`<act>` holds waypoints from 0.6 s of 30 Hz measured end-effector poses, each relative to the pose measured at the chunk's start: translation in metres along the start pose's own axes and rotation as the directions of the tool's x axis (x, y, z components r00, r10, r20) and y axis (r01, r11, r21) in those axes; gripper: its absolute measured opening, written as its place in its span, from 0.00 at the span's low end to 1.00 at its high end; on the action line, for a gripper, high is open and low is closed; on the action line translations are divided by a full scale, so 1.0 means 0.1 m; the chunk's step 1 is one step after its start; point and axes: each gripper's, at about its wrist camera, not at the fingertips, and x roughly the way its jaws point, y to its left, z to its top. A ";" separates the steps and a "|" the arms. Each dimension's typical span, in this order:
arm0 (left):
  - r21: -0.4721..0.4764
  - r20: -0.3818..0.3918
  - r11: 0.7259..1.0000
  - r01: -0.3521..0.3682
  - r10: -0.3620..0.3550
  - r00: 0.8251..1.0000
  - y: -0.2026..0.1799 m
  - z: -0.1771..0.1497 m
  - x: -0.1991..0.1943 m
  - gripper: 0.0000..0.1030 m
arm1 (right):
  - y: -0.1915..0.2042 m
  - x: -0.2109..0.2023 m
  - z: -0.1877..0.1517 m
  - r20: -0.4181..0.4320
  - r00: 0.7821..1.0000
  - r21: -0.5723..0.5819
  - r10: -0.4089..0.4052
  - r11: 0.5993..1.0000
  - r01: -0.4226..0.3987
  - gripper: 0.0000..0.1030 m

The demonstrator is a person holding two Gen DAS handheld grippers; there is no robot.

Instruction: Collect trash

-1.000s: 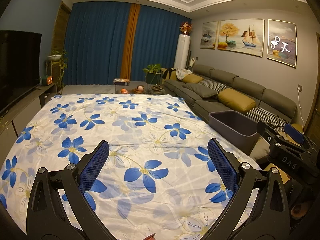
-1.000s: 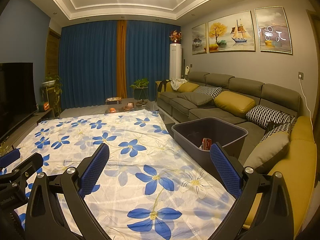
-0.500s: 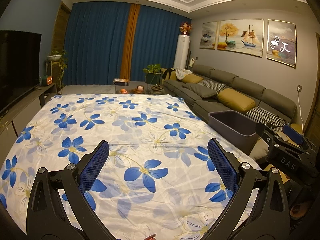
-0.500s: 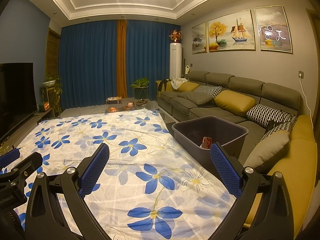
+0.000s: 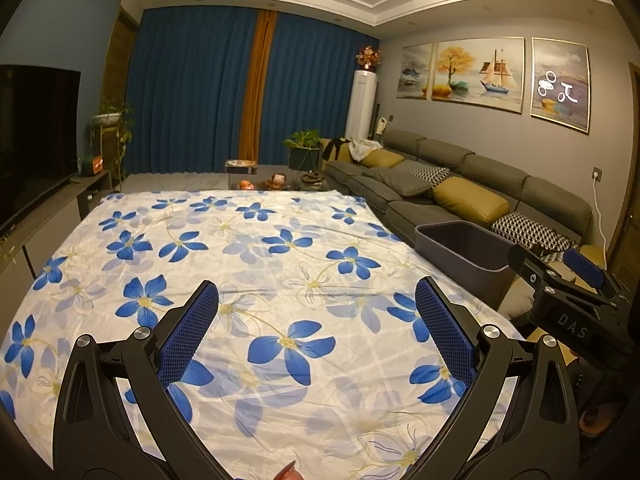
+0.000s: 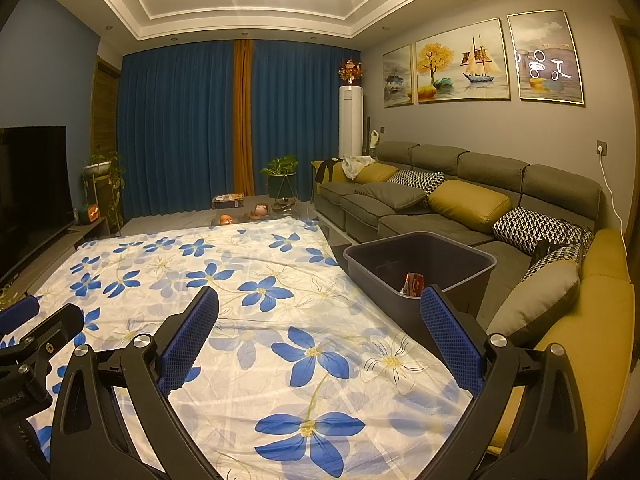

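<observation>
A dark grey bin (image 6: 420, 256) stands at the right edge of the flower-print cloth (image 6: 248, 292), in front of the sofa; a red wrapper (image 6: 413, 283) lies inside it. The same bin (image 5: 464, 248) shows in the left wrist view, its inside hidden. My left gripper (image 5: 318, 312) hovers open over the cloth, nothing between its fingers. My right gripper (image 6: 320, 320) is open too, empty, with its right fingertip just in front of the bin. A small reddish scrap (image 5: 286, 473) peeks in at the bottom edge of the left wrist view.
A grey sofa (image 6: 460, 200) with yellow and patterned cushions runs along the right wall. A TV (image 5: 32, 140) on a low cabinet lines the left. Beyond the cloth stand a glass table with toys (image 6: 256, 212), a potted plant (image 6: 282, 176) and blue curtains.
Both grippers have stayed open and nearly still; the views shift only slightly.
</observation>
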 end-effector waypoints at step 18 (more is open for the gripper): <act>0.021 -0.014 0.998 0.065 -0.064 0.998 0.00 0.00 0.01 0.83 | -0.01 0.01 -0.02 -0.007 1.000 0.004 0.002 1.000 -0.002 0.94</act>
